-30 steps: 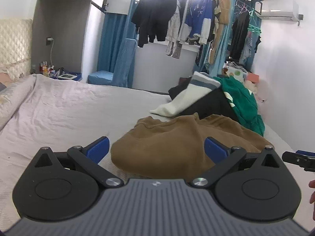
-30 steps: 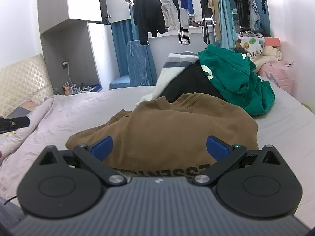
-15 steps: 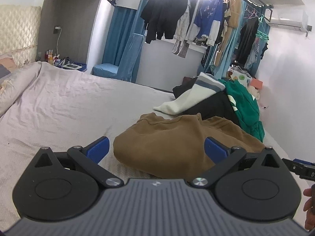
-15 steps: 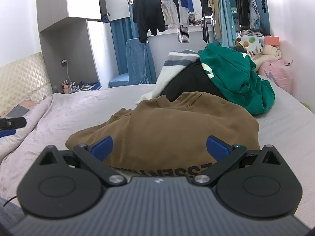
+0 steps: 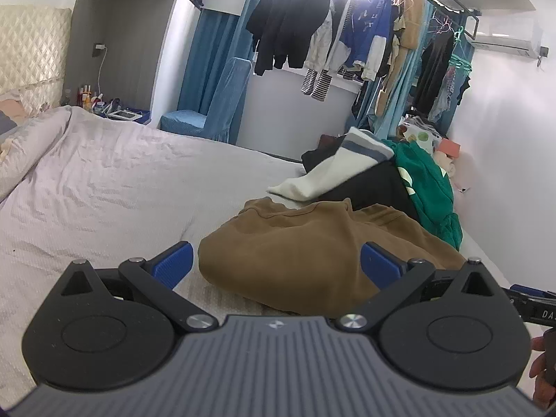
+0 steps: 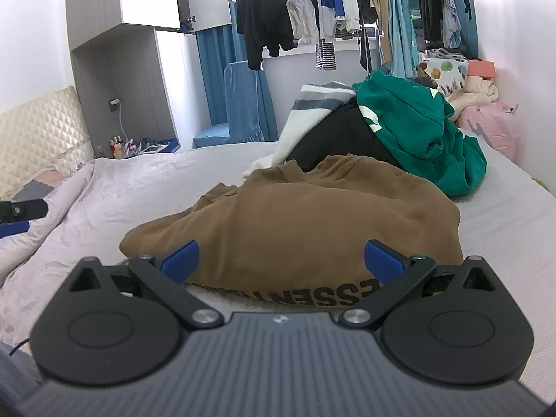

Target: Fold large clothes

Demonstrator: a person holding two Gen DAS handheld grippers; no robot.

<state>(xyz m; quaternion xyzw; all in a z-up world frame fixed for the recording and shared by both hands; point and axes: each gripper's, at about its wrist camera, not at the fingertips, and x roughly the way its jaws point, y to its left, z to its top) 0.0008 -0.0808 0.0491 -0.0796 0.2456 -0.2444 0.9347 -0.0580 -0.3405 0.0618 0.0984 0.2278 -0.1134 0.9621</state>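
A brown sweatshirt (image 5: 305, 243) (image 6: 312, 219) lies crumpled on the pale grey bed (image 5: 114, 191), black lettering showing along its near hem in the right wrist view. My left gripper (image 5: 276, 264) hovers open just before its left part, blue pads wide apart, nothing between them. My right gripper (image 6: 281, 259) is open too, facing the near hem from slightly above. Neither touches the cloth. The right gripper's tip (image 5: 531, 300) shows at the right edge of the left wrist view, with a hand (image 5: 542, 375) below it.
Behind the sweatshirt is a pile: a white and grey striped garment (image 5: 340, 170), a black one (image 5: 375, 187) and a green hoodie (image 6: 417, 132). Clothes hang on a rail (image 5: 347, 41) by the window. A blue chair (image 5: 212, 104), bedside clutter (image 6: 139, 146) and the right wall (image 5: 504, 139) border the bed.
The left wrist view has swung a little to the left and drawn slightly nearer the sweatshirt. The right gripper has barely moved. Both stay open.
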